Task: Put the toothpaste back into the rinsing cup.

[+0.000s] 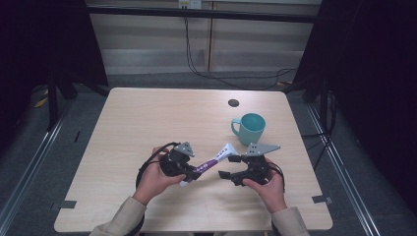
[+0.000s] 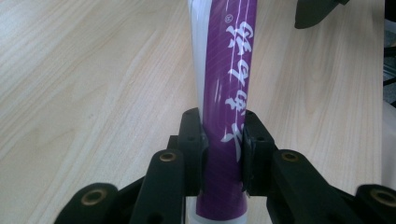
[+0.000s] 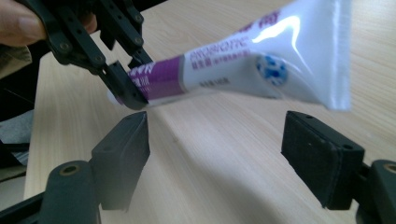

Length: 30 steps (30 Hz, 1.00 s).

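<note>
Nearest the lens in the left gripper view: two black pads of the left gripper, clamped flat on the purple band of a toothpaste tube, one pad on each side, no gap showing. Tube running straight up the middle of that frame, white lettering along the purple, a white strip down its left edge, pale wooden table behind. At the upper right corner, a dark jaw tip of the right gripper.

In the right gripper view, jaws standing wide apart at lower left and lower right, bare tabletop between them, nothing touching either pad. Tube crossing the upper half of the frame above those jaws, crimped white end at the upper right, purple end pinched in the other gripper's jaws at left centre (a fingertip visible at the upper left corner). Printed blue spot and grey text on the white part, legible here and hidden from the left gripper's own camera.

From the high view: both grippers low and centre in frame, left gripper holding the tube slanted up to the right, its white end reaching towards the right gripper. Teal mug standing right of centre, apart from both grippers, handle to the left. Small dark round hole in the tabletop above the mug.
</note>
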### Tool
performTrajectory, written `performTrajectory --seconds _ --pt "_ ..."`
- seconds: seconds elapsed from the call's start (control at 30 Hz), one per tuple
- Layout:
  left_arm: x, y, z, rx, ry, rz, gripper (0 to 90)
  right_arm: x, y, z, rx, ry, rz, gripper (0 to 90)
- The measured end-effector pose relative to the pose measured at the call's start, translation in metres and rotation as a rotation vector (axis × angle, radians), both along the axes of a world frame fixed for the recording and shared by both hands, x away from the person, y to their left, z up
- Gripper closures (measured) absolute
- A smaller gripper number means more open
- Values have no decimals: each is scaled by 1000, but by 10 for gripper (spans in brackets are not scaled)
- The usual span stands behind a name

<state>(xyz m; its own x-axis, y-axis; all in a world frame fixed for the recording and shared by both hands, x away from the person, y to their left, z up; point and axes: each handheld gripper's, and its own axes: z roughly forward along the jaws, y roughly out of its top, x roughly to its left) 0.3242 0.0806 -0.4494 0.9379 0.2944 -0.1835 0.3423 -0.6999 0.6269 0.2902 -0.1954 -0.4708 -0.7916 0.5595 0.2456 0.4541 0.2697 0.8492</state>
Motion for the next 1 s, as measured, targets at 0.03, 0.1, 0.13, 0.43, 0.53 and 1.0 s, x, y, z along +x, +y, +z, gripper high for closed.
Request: performTrajectory --seconds 0.03,0.1,0.13,0.43,0.53,1.0 --pt "0 -1 0 -7 -2 1 739 0 1 0 6 2 1 230" --pt "-1 -1 0 -14 1 1 739 1 2 1 15 5 4 233" --pt "-1 -2 1 -27 2 -5 739 2 4 1 30 5 4 240" --pt "-4 -4 7 -77 -22 -9 736 5 6 17 115 -39 -23 316" --pt "-6 -6 8 -91 -23 -3 736 6 6 22 143 -32 -30 331" --pt "-8 -13 6 -99 -27 -2 735 12 4 23 311 5 -89 478"
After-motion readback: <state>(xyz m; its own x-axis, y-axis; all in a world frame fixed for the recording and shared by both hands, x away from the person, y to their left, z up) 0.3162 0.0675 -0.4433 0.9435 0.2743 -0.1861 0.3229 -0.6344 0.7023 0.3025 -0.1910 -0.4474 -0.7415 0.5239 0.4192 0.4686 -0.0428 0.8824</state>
